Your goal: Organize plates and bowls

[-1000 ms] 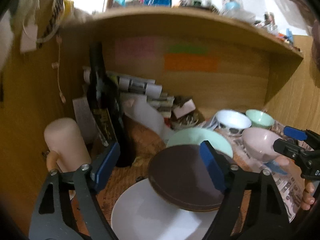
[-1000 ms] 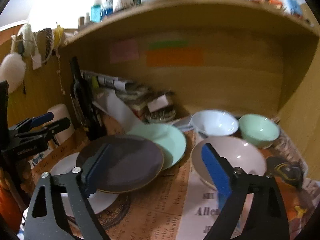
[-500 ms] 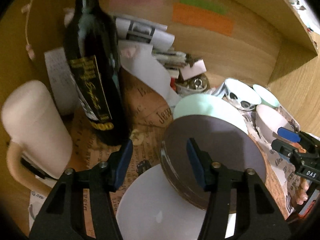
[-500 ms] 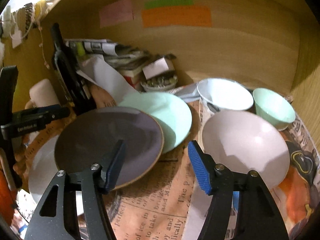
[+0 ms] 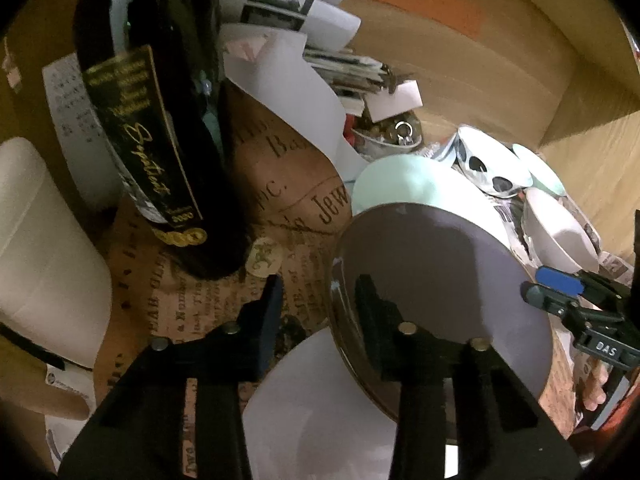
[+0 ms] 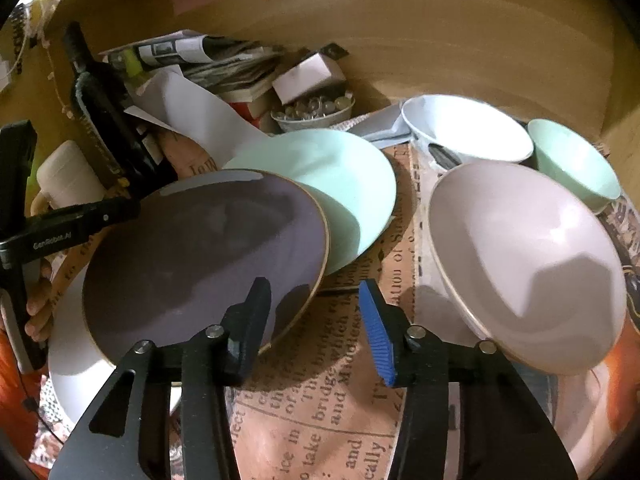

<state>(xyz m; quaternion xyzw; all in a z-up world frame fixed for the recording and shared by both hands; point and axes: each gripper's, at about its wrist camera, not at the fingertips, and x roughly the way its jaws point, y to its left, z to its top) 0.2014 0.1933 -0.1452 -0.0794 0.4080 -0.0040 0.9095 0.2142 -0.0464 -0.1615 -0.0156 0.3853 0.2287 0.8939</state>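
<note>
Left gripper (image 5: 318,300): jaws narrowed, just been closing, straddling the left rim of the dark plate (image 5: 432,280); right finger over the plate face, left finger outside the rim above the printed paper (image 5: 288,200); pad contact with the rim not discernible

Right gripper (image 6: 316,304): jaws narrowed, just been closing, straddling the near right rim of the dark plate (image 6: 200,248); left finger over the plate face, blue-padded right finger outside the rim over bare printed paper (image 6: 320,400); pinch not confirmed

Dark plate: tilted, near edge resting on the white plate (image 5: 320,412), far edge overlapping the mint plate (image 6: 344,184)

White plate (image 6: 68,360): lowest of the stack, near left, partly covered

Mint plate (image 5: 400,180): behind the dark plate, far rim just beside a small dish of clear beads (image 6: 316,110)

Pink bowl (image 6: 528,264): right of the plates, a strip of paper showing between; rim near the right gripper's blue finger, apart from it

White bowl (image 6: 468,128): behind the pink bowl, rims close together

Mint bowl (image 6: 572,160): far right, against the side wall of the wooden alcove (image 6: 480,40)

Dark bottle (image 5: 160,120): upright, left of the plates, a narrow gap of paper between it and the left gripper

Cream mug (image 5: 40,260): far left, beside the bottle

Open room: paper strip between plates and pink bowl, and the near front; back of alcove crowded with rolled papers (image 6: 192,52)
</note>
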